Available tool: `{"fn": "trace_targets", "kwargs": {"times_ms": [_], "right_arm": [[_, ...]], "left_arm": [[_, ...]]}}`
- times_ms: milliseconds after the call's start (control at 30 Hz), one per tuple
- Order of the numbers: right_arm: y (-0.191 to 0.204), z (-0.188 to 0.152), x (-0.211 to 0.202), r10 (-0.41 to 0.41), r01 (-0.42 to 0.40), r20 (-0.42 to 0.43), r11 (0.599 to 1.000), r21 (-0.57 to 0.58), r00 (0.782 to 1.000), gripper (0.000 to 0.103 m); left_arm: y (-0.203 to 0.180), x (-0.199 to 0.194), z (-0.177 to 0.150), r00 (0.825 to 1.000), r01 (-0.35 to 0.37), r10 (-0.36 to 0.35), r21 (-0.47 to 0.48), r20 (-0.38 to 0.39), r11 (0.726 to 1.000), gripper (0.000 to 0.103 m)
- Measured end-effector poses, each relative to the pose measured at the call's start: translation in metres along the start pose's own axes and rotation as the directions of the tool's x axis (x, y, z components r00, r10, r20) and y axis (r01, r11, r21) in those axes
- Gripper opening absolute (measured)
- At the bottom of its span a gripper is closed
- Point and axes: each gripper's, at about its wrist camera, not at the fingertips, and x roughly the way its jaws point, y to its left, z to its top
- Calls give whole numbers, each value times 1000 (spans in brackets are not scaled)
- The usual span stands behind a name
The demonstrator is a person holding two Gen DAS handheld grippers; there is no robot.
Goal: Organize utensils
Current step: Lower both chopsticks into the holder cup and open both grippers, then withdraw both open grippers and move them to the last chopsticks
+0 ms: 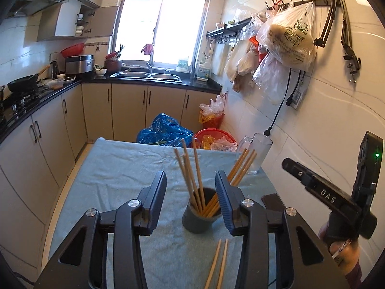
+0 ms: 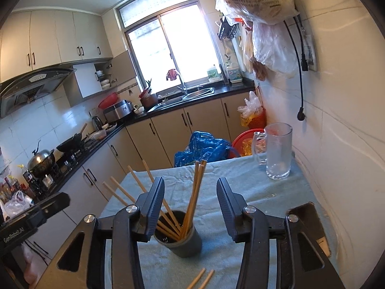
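Note:
A dark grey cup [image 1: 201, 219] stands on the blue cloth and holds several wooden chopsticks [image 1: 192, 168] that fan upward. My left gripper [image 1: 191, 180] is open just behind the cup, its pads clear of the sticks. Two loose chopsticks [image 1: 217, 265] lie on the cloth under that gripper. In the right wrist view the same cup [image 2: 182, 243] and its chopsticks [image 2: 195, 197] sit between the spread fingers of my right gripper [image 2: 190, 185], which is open with nothing pressed. The loose pair [image 2: 199, 279] shows at the bottom edge.
A clear glass mug [image 2: 278, 151] stands at the table's far right corner by the tiled wall. A dark phone [image 2: 310, 219] lies on the cloth to the right. Beyond the table's far edge are a blue bag [image 2: 204, 147] and a red basket [image 1: 211, 137] on the floor.

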Motion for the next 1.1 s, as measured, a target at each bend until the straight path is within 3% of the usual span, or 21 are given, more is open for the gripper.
{"fn": "trace_targets", "kwargs": {"times_ms": [233,533,800,867,1100], "right_arm": [[-4,-11,-44,-35,35,2,998,-54,999,54],[-24,-15,-108,-125,128,32,986,-112,992,59],[-34,-6,-162,-244,259,88,934,-247,966,77],[-34,-8,-164,-262,273,78,923,-272,962,79],[-34,-54,-118,-261,215,-105,921,-324,960,79]], "left_arm": [[3,-36,-31,998,-62,62,48,-1,997,48],[2,-55,-64,993,-112,115,80,-30,990,55],[5,-52,-83,986,-157,163,117,-45,981,60],[4,-47,-85,985,-158,166,116,-57,981,60],[7,-24,-101,977,-155,170,123,-128,980,60]]}}
